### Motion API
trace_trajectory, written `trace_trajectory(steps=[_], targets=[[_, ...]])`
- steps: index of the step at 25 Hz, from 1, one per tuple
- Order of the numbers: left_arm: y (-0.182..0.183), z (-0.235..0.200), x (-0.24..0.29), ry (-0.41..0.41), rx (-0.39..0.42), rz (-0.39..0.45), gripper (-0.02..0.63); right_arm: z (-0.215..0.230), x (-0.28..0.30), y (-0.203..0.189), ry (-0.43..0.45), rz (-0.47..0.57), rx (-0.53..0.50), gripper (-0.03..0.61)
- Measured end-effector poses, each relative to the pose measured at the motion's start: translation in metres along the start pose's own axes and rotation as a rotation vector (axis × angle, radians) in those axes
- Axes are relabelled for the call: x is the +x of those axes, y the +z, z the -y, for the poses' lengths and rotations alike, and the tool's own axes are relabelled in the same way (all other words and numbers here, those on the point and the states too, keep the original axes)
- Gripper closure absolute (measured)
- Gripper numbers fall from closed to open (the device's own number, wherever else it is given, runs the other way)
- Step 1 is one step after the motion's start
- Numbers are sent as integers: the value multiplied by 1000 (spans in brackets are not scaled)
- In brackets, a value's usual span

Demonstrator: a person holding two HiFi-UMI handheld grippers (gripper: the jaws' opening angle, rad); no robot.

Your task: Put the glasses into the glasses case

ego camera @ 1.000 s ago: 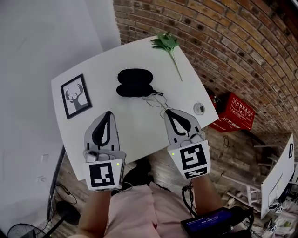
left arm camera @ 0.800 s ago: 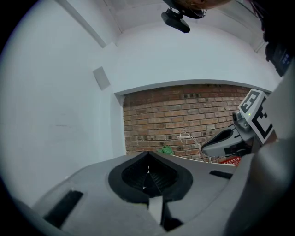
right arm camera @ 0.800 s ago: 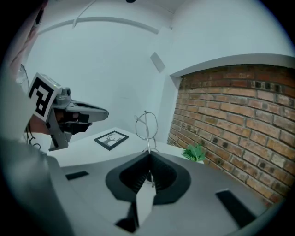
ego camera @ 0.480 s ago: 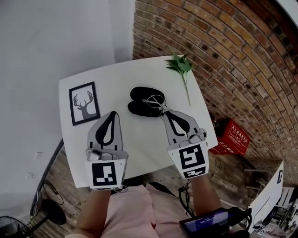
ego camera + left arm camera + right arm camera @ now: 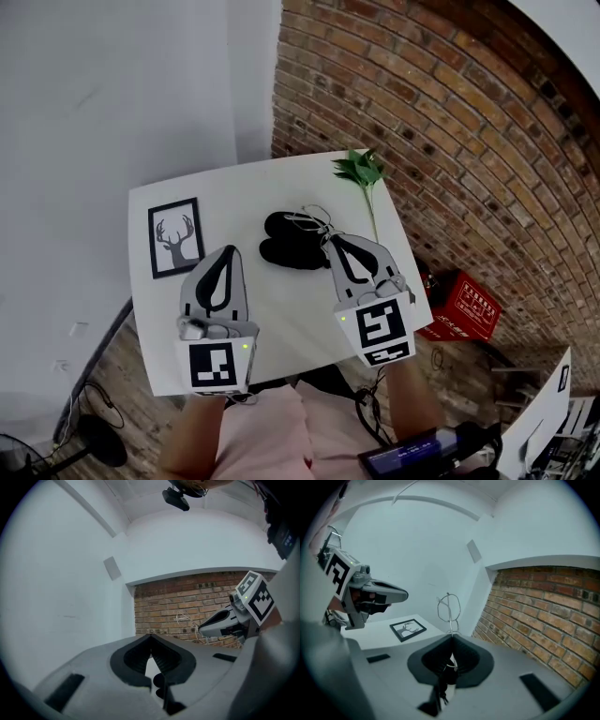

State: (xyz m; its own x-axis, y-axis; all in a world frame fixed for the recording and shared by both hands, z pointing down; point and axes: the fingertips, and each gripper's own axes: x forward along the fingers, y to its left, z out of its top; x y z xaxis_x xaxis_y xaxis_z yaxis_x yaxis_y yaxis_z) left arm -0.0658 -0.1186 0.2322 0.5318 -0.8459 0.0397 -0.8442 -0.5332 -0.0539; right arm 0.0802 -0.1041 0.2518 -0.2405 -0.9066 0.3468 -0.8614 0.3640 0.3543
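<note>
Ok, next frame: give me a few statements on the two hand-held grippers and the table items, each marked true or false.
1. The right hand-held gripper is shut on the glasses. True.
2. The glasses case and a framed deer picture lie on the table. True.
3. The left hand-held gripper grips the glasses case. False: its jaws are together on nothing.
4. The glasses case is closed. False: it lies open.
5. The leafy sprig lies on the floor. False: it lies on the table, at the corner by the brick wall.
</note>
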Motion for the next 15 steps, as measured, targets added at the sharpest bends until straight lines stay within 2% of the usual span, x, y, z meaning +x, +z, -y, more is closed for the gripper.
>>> trace_trajectory(steps=[15], targets=[[-34,-4,38,110,-4,-118,609,7,63,-48,202,-60,2,569]])
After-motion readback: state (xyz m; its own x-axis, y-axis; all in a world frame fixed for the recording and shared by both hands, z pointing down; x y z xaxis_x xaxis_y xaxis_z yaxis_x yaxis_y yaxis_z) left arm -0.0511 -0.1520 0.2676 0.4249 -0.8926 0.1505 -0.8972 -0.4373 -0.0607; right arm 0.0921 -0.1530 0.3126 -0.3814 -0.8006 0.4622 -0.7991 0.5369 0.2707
